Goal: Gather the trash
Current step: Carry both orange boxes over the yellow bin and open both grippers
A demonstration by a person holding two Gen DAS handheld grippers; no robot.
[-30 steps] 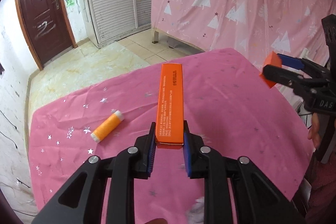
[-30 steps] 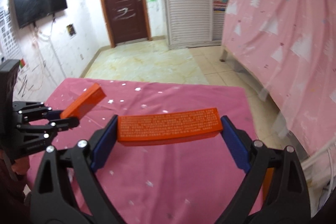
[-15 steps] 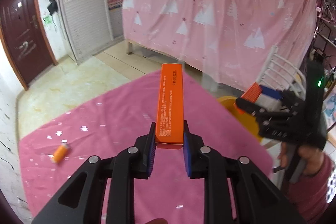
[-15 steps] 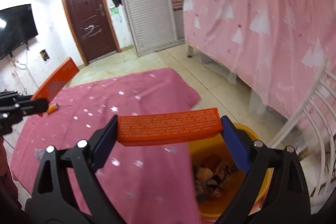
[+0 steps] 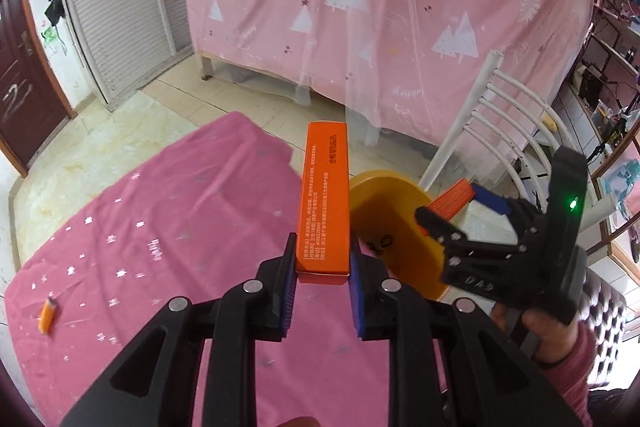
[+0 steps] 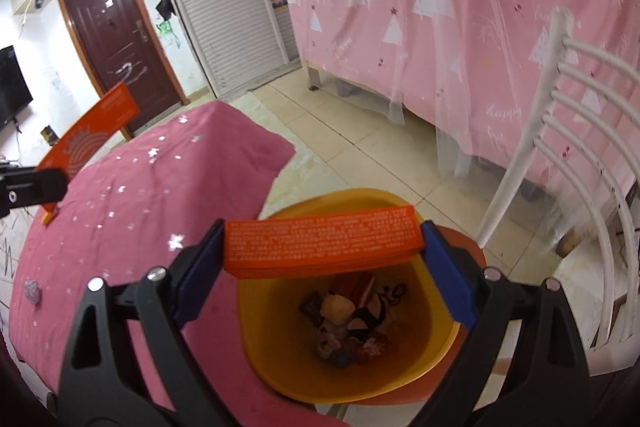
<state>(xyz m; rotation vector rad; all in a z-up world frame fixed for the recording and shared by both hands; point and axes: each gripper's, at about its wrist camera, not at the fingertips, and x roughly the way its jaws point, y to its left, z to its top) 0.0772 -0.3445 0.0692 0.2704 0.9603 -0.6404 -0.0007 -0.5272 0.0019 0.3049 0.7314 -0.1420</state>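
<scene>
My left gripper (image 5: 323, 269) is shut on a long orange box (image 5: 325, 201), held endwise over the pink table's right edge, pointing toward a yellow trash bin (image 5: 394, 227). My right gripper (image 6: 322, 245) is shut on a second orange box (image 6: 322, 241), held crosswise by its ends directly above the yellow bin (image 6: 352, 383), which holds mixed trash (image 6: 352, 323). The right gripper also shows in the left wrist view (image 5: 466, 205) over the bin. The left gripper's box shows at the left of the right wrist view (image 6: 90, 135).
A small orange thread spool (image 5: 47, 313) lies on the pink tablecloth (image 5: 160, 227) at far left. A white slatted chair (image 6: 568, 147) stands right of the bin. A pink curtain (image 5: 380, 7) hangs behind. A small grey scrap (image 6: 32, 291) lies on the cloth.
Both grippers have swung right, off the table toward the bin. The right gripper's box now hangs over the bin's opening; the left box has neared the bin's rim.
</scene>
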